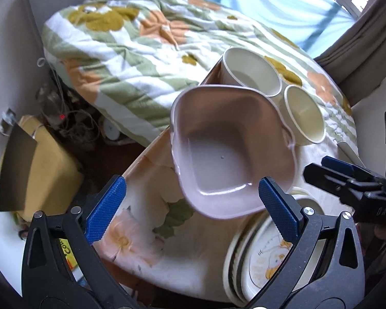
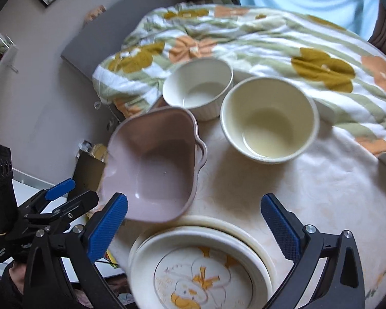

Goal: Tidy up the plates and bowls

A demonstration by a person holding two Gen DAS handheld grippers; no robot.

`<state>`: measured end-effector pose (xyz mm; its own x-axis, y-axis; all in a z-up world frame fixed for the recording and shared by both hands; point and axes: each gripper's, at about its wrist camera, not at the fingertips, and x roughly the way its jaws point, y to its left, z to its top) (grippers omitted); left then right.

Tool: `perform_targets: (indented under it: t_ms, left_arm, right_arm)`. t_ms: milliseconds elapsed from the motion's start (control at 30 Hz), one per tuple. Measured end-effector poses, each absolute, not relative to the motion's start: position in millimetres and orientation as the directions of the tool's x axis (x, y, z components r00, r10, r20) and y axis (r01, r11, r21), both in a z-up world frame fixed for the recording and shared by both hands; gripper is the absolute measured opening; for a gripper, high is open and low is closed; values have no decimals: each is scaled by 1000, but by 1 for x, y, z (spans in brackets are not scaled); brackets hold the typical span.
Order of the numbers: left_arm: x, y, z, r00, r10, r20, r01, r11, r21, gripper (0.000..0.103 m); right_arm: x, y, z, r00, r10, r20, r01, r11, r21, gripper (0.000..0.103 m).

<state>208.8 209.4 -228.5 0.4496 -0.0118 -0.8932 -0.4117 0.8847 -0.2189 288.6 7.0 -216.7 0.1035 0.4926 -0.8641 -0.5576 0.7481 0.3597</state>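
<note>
A pink square bowl [image 1: 231,152] sits tilted over the left edge of the bench [image 2: 321,193], its hollow turned toward both cameras. It appears lifted rather than flat on the cloth, but what carries it cannot be told from either view.

The left gripper [image 1: 193,206] has its jaws spread wide. The right blue pad [image 1: 278,211] sits at the bowl's near rim, though whether it touches the rim cannot be told; the left pad stays well clear of the bowl. In the right wrist view the same gripper [image 2: 69,195] shows at the lower left, beside the bowl's near corner.

The right gripper [image 2: 195,224] also has its jaws wide apart and grips nothing. It hangs above a stack of plates [image 2: 200,267] at the near edge of the bench; the top plate carries an orange and yellow drawing. In the left wrist view the right gripper [image 1: 329,172] pokes in from the right, just beside the pink bowl.

Two round cream bowls stand upright at the far side of the bench, close together. The ribbed bowl [image 2: 198,87] is farther back and to the left, and the plain bowl [image 2: 270,118] is nearer and to the right.

Behind the bench lies a bed with a flowered quilt [image 2: 270,38]. A yellow box [image 1: 46,159] sits on the floor to the left.
</note>
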Motion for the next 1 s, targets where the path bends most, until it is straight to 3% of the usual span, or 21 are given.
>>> perform_targets:
  t_ms: [100, 267, 433, 467, 567, 1000]
  left_arm:
    - [223, 213, -246, 422, -33, -906, -403, 888, -220, 83]
    - [237, 219, -263, 398, -77, -914, -396, 885, -246, 63]
    - [248, 226, -274, 383, -104, -918, -392, 882, -263, 28]
    - [249, 227, -275, 382, -108, -918, -393, 880, -267, 26]
    - [251, 228, -275, 385, -111, -916, -388, 881, -270, 24]
    - [249, 225, -252, 415, -73, -907, -342, 911, -229, 24]
  right_arm:
    - [294, 22, -229, 86, 486, -870, -565, 743, 359, 95]
    - [307, 36, -251, 28, 473, -881, -534, 752, 387, 64]
    - [314, 45, -259, 13, 466, -885, -535, 751, 387, 45]
    - [315, 47, -260, 9, 467, -884, -536, 749, 390, 33]
    - [315, 50, -260, 8, 465, -885, -548, 743, 385, 20]
    - [306, 50, -245, 61, 471, -880, -560, 746, 360, 19]
